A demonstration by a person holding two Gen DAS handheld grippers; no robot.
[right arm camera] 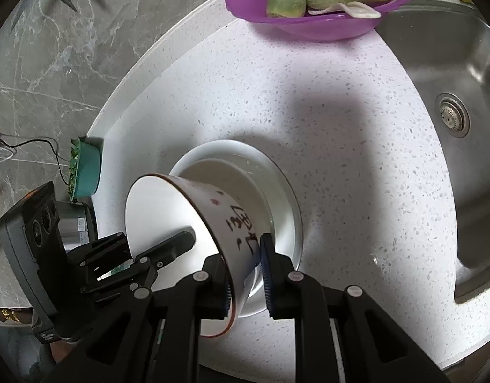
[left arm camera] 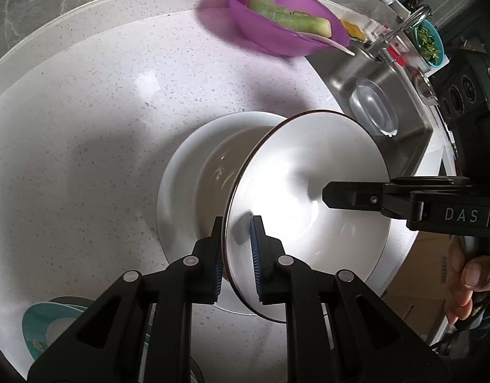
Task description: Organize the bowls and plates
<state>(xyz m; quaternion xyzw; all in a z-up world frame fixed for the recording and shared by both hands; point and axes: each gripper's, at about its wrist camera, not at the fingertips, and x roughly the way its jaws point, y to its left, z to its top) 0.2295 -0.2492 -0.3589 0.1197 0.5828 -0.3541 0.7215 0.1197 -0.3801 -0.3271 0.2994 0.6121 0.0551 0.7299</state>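
Both tongs, left (left arm camera: 237, 239) and right (right arm camera: 245, 261), clamp the tilted brown-rimmed white bowl's (left arm camera: 308, 166) rim above a white speckled stone worktop (left arm camera: 101, 111), seemingly over a wider white bowl (left arm camera: 187, 172), beside a steel sink (right arm camera: 436, 63).

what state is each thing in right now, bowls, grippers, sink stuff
brown-rimmed white bowl: tipped on its side, rim pinched by both grippers, over the plate
white plate: flat on the counter, nothing on it
left gripper: shut on the bowl rim
right gripper: shut on the bowl wall
purple bowl: upright, holding green vegetable pieces
sink: no water seen
clear dish: lying in the sink
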